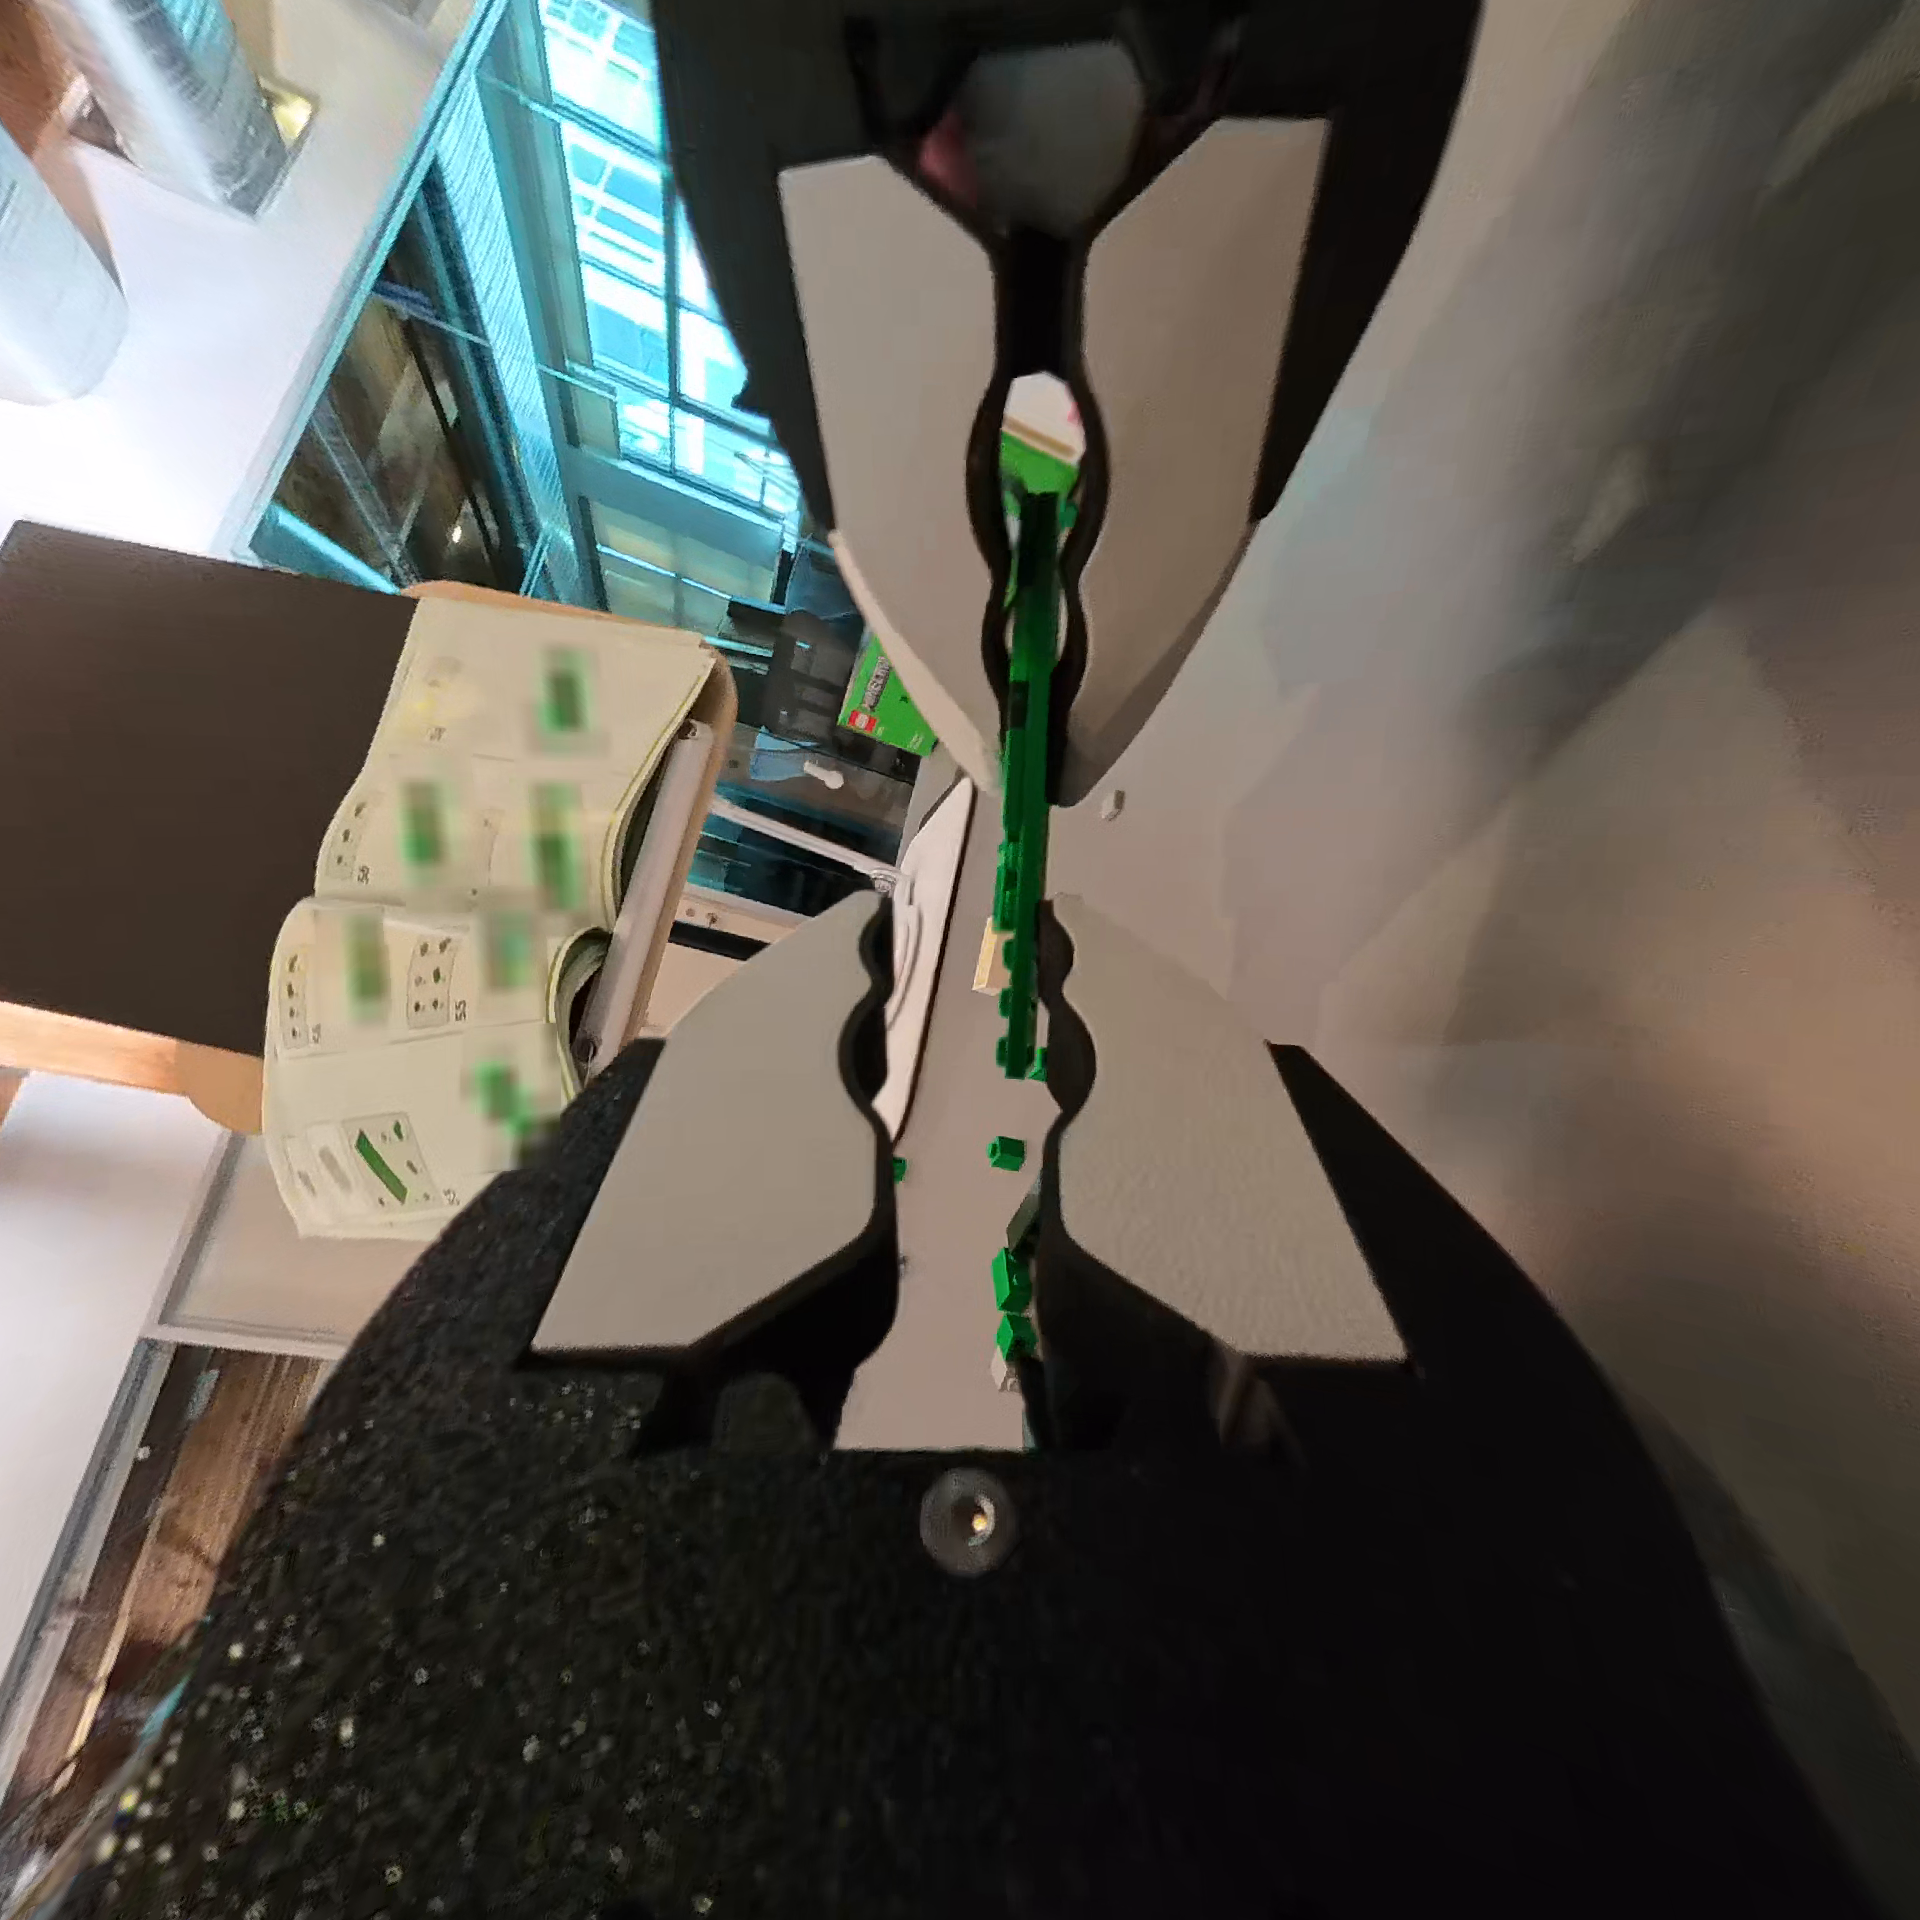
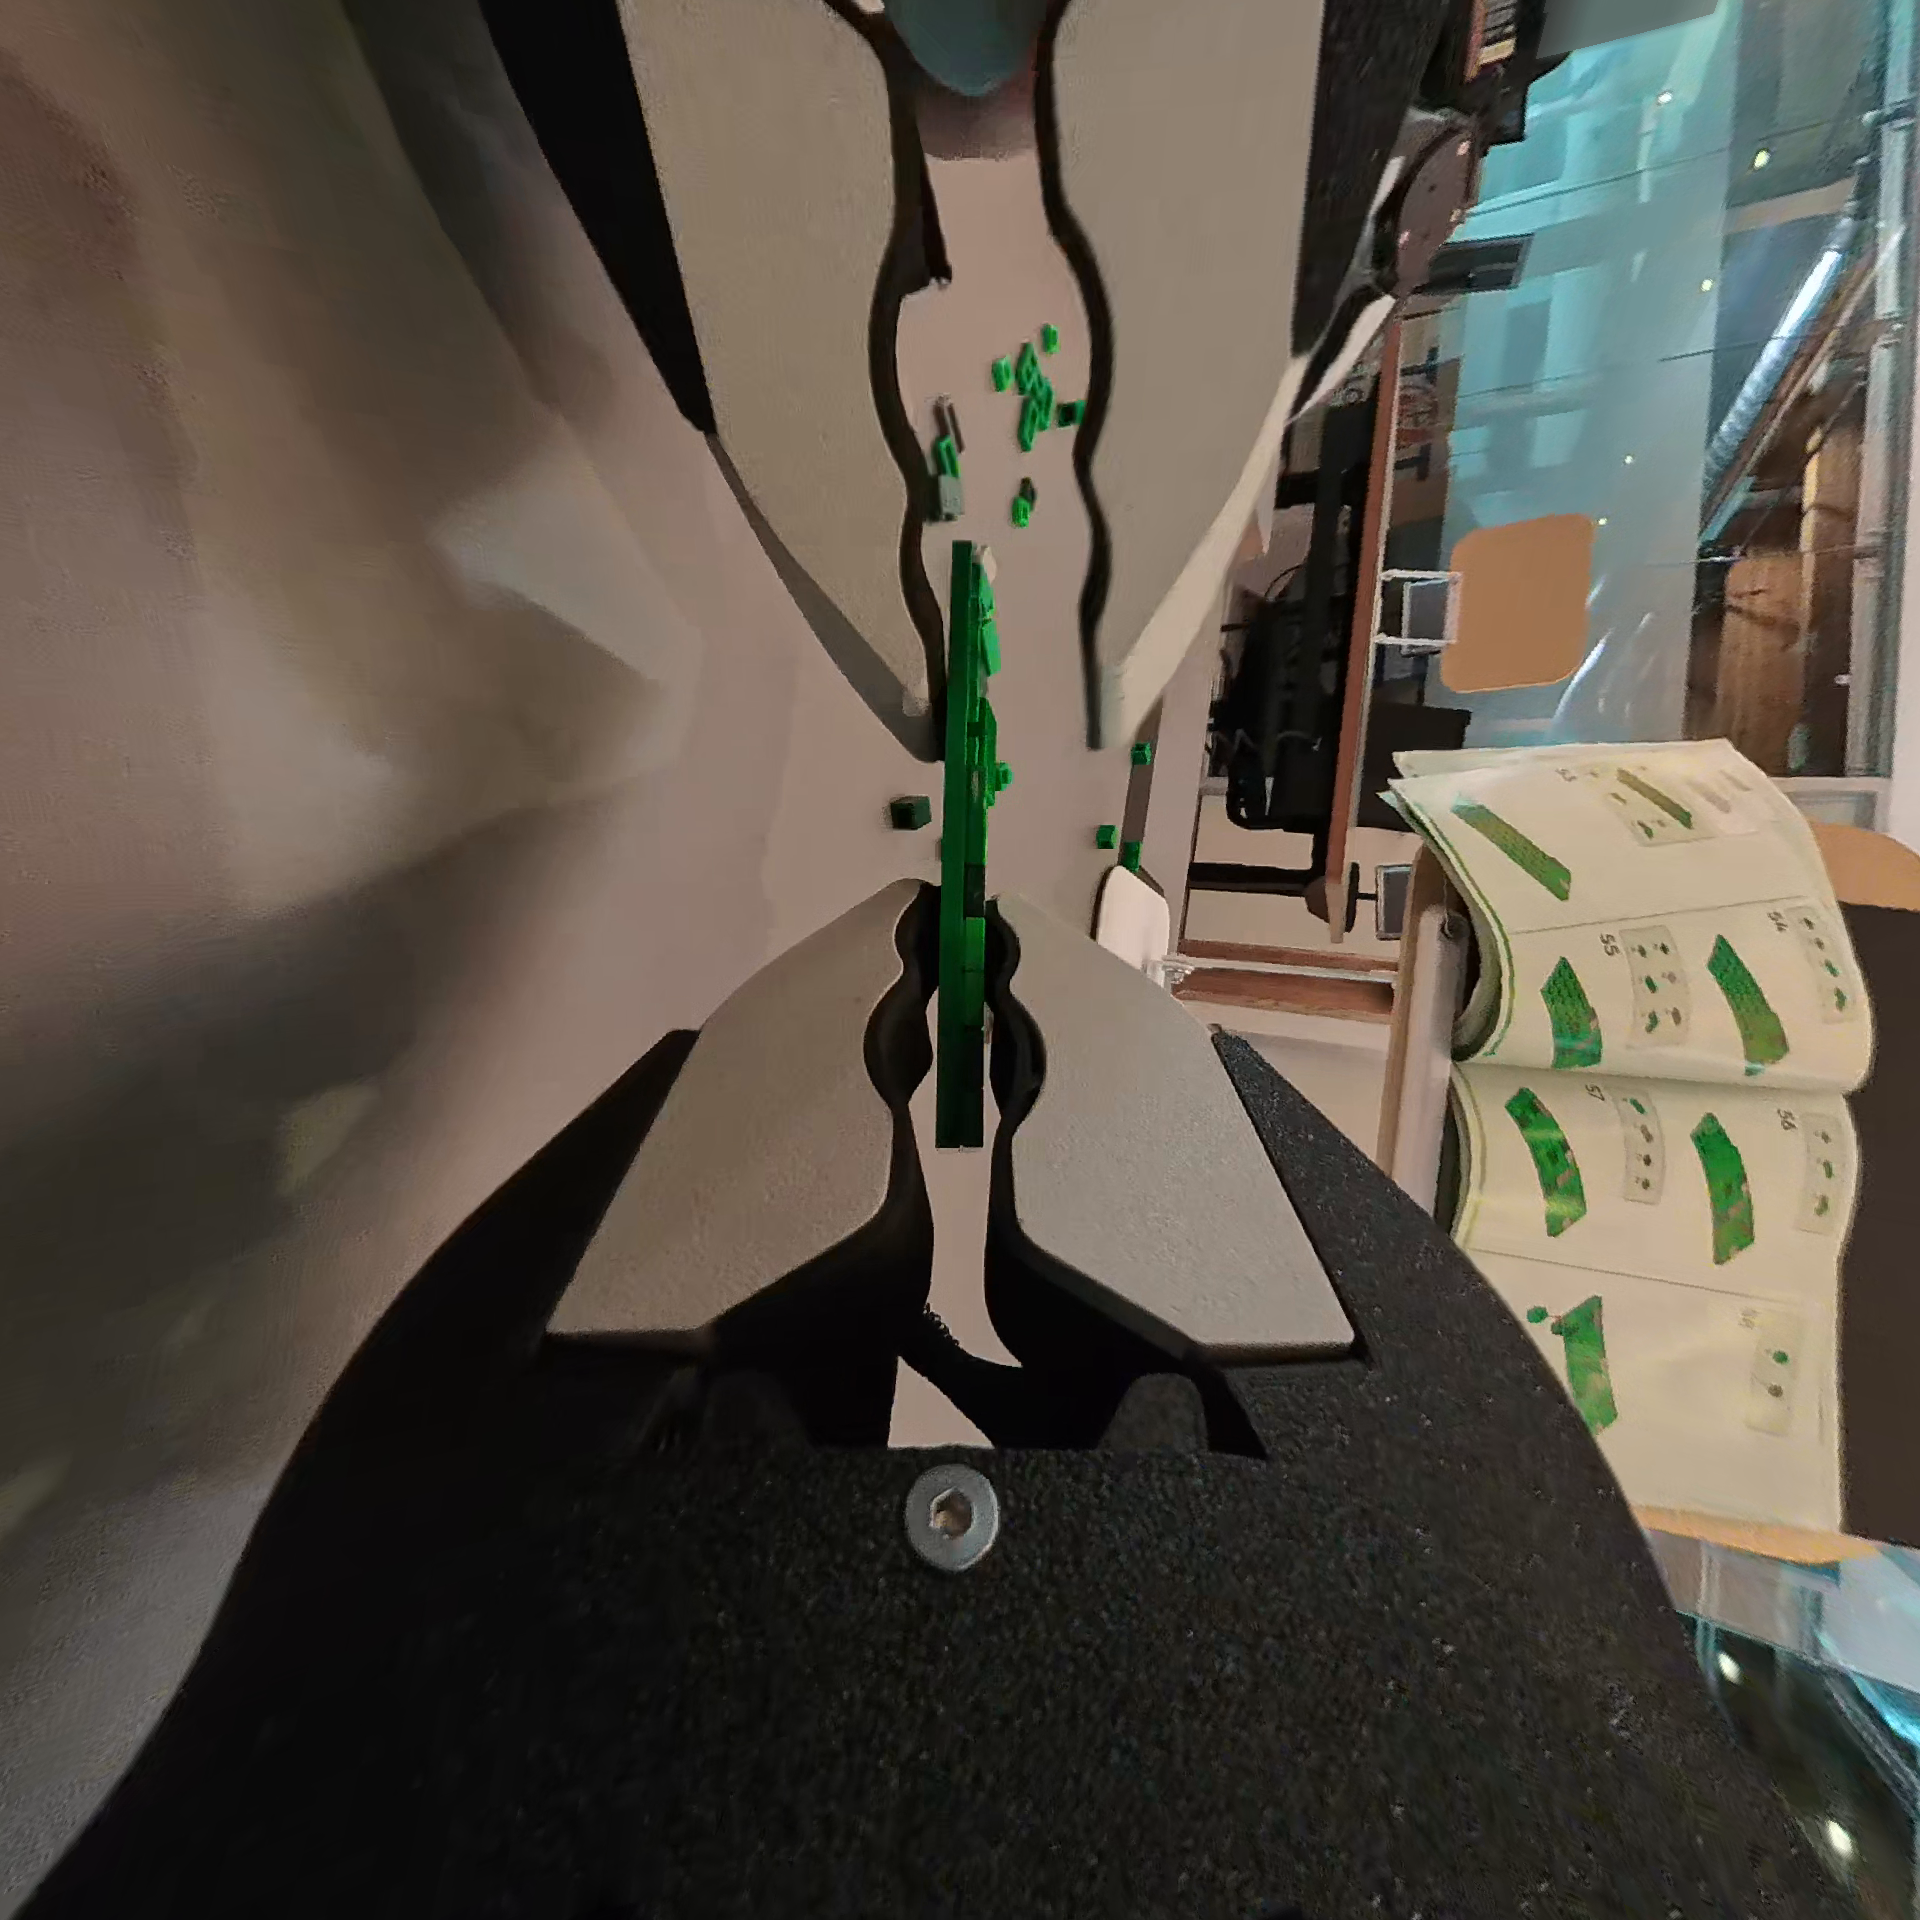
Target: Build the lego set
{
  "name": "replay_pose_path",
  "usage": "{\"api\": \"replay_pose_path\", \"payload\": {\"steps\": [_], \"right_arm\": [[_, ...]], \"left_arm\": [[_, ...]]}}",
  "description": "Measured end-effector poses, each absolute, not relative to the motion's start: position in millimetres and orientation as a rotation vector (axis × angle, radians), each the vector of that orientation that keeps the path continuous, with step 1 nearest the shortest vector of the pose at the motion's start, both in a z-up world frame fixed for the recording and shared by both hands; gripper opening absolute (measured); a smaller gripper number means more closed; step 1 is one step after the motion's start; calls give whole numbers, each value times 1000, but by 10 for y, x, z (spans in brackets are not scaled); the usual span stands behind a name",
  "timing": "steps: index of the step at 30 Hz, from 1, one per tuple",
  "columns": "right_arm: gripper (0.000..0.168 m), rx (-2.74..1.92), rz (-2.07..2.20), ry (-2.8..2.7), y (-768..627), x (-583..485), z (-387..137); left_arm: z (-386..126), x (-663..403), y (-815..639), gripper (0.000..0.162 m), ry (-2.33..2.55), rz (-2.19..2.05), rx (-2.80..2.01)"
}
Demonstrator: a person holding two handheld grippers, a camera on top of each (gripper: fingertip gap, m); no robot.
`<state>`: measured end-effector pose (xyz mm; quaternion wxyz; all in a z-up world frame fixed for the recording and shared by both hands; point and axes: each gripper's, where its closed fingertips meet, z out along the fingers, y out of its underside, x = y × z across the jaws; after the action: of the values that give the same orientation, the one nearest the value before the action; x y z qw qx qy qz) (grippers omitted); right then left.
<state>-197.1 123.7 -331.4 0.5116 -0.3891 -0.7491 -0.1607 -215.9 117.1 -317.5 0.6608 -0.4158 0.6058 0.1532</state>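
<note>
The right gripper (image 2: 961,925) pinches one end of a long green lego plate (image 2: 964,831), held edge-on above the white table (image 2: 1049,665), its long axis running straight ahead toward the left gripper (image 1: 966,920). That one stands spread, its fingers apart on either side of the plate's far end, gripping nothing. Loose green bricks (image 2: 1034,400) lie scattered beyond. An instruction booklet (image 2: 1662,1039) stands propped open nearby.

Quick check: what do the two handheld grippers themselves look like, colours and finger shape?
Both match. The left gripper has a black, grainy-textured body, two flat light-grey finger plates edged with wavy black inner pads, and one round silver screw centred on the body. The right gripper is the same, its silver screw having a hex socket. No cables or sleeves visible.
</note>
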Motion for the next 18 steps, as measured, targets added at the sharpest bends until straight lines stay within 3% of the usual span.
{"api": "replay_pose_path", "payload": {"steps": [4,18], "right_arm": [[6,-897,-437,-1846,1224,-1985,-3292],[9,-753,-607,-1960,1180,-1971,-3415]], "left_arm": [[-3248,-2124,1130,8,1434,348,-920],[-3373,-2122,1090,6,1579,335,-965]]}}
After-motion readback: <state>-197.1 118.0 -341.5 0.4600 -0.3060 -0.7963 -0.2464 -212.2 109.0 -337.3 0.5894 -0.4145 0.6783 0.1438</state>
